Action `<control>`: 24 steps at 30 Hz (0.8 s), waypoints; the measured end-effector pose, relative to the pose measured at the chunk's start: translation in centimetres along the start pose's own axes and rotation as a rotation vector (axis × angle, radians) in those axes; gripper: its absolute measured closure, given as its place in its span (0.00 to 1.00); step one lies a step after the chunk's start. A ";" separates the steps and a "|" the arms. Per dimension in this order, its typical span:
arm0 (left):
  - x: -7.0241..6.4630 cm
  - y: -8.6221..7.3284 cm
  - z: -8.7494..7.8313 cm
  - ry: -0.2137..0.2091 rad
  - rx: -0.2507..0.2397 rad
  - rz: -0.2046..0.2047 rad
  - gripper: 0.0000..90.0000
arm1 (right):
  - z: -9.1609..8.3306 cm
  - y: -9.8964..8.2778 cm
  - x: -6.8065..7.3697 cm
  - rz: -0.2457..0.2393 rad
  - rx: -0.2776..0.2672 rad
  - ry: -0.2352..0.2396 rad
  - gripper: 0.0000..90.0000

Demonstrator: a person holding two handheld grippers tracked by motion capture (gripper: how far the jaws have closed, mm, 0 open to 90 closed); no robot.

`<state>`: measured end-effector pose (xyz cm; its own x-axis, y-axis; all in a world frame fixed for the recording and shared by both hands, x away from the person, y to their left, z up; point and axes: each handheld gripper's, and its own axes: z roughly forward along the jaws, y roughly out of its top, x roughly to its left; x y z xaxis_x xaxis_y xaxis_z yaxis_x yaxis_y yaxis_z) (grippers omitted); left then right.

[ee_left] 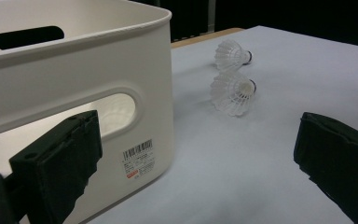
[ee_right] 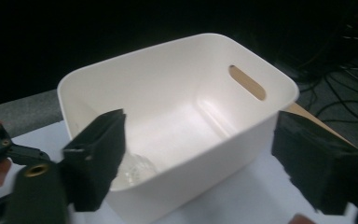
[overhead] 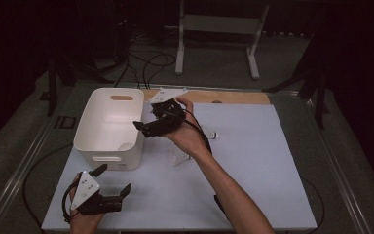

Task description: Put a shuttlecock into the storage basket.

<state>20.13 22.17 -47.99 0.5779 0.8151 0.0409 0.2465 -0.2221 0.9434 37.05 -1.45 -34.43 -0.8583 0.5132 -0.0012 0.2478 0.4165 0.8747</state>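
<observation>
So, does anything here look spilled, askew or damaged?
Nothing stands out. The white plastic bin stands upright with one white feather shuttlecock inside; two more white feather shuttlecocks lie on their sides on the white mat.

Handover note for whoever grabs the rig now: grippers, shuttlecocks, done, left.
Right gripper: open, nothing between its jaws, held at the white bin's right rim.
Left gripper: open, holding nothing, low at the near left of the table, in front of the bin.
Done: one shuttlecock lies on the bin floor.
Left: two shuttlecocks on the white mat to the right of the bin, the nearer one and the farther one, both lying on their sides.
Next, probably: pick up the nearer one and drop it into the bin, then the farther one.
</observation>
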 end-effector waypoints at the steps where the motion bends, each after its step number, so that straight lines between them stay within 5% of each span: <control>1: 0.0 0.0 0.0 0.000 0.000 0.000 0.02 | -0.1 -0.2 -0.1 -0.003 -0.006 -0.007 0.16; 24: 0.0 0.0 0.1 -0.002 0.002 -0.002 0.02 | -3.9 -3.4 -0.8 0.029 -0.025 -0.051 0.10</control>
<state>20.19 22.12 -48.04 0.5790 0.8144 0.0385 0.2494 -0.2218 0.9426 35.15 -6.21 -35.52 -0.8266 0.5628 0.0000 0.2603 0.3823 0.8866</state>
